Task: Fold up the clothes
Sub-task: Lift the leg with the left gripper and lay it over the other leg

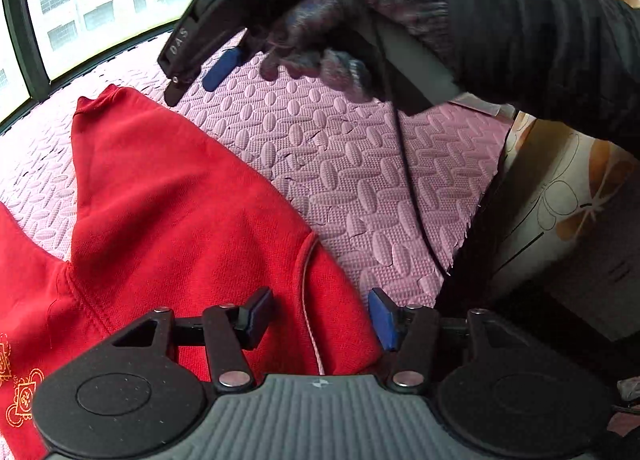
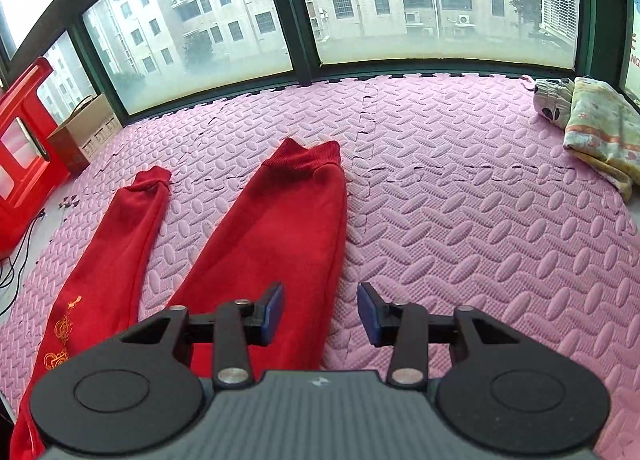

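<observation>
Red trousers [image 2: 256, 244] lie on pink mat [image 2: 460, 220]; both jaws released, possibly above bundled cloth [image 2: 600, 132].

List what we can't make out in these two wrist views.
- Red trousers: waist end, right wrist view, hidden under the right gripper body and cut by the bottom edge.
- Gold print: left wrist view, cut by the left edge and hidden behind the left gripper.
- Folded cloth: right wrist view, cut by the right edge; type unclear.
- Right gripper's far finger: left wrist view, blurred, behind the gloved hand.
</observation>
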Tool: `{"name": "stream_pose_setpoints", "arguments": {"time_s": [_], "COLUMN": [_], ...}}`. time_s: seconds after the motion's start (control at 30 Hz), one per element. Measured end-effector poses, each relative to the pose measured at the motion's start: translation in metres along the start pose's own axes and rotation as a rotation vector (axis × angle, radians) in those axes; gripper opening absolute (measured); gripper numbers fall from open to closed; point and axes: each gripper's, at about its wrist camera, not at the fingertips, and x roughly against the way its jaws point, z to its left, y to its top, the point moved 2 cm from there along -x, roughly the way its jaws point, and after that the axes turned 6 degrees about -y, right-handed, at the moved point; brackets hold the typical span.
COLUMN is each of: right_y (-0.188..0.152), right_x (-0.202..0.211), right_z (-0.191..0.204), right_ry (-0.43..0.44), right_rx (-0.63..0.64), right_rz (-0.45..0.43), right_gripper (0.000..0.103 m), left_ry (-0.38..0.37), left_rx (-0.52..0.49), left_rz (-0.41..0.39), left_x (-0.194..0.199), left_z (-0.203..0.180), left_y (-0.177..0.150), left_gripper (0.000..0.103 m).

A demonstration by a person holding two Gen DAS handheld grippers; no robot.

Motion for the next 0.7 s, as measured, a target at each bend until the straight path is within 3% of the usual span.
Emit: {"name": "stream_pose_setpoints", "arguments": {"time_s": [0.17, 0.43, 0.5, 0.7], "right_y": [0.026, 0.056, 0.06, 0.066], "right_x": [-0.037, -0.091, -0.104, -0.105], "right_z": [0.001, 0.004, 0.003, 0.004], "right_ry": [-0.009, -0.011, -0.006, -0.011], "right_rx": [0.002, -0.023, -0.049, -0.085], "right_rz": [0.014, 0.052, 0.072, 0.068], "right_gripper": [0.041, 0.039, 0.028, 0.01], "left_ry": [-0.036, -0.114, -0.12, -0.109], "left_rx": [0.049, 0.098, 0.115, 0.19], "left_rz": [-0.022, -0.098, -0.121, -0.205], "left_x": [0.004, 0.024, 0.031, 0.06], "left_z": [0.016, 0.029, 0.034, 0.05], "left_y": [0.002, 0.006, 0.006, 0.0], "left_gripper": [0.015, 0.011, 0.011, 0.01]}}
